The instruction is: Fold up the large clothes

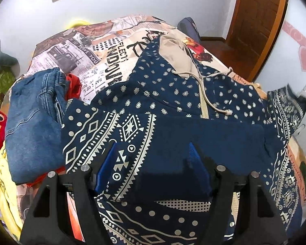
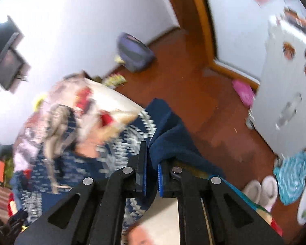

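Observation:
A navy hoodie [image 1: 173, 94] with white tribal print, a beige hood [image 1: 173, 51] and a drawstring lies spread on the bed, one patterned part folded across its lower half. My left gripper [image 1: 153, 145] hangs just above that folded part. It is open, its blue pads [image 1: 106, 163] wide apart, with cloth lying between them and not pinched. In the blurred right wrist view my right gripper [image 2: 152, 157] is shut on a fold of the hoodie [image 2: 169, 143]. The lifted navy cloth drapes over its right finger.
A newspaper-print bed cover [image 1: 87, 57] lies under the hoodie. Folded jeans [image 1: 34, 122], a red cloth [image 1: 74, 85] and a yellow garment [image 1: 4, 183] sit at the left. Beside the bed are a wooden floor [image 2: 193, 81], a white cabinet [image 2: 285, 91], slippers [image 2: 261, 187] and a teal rug [image 2: 293, 175].

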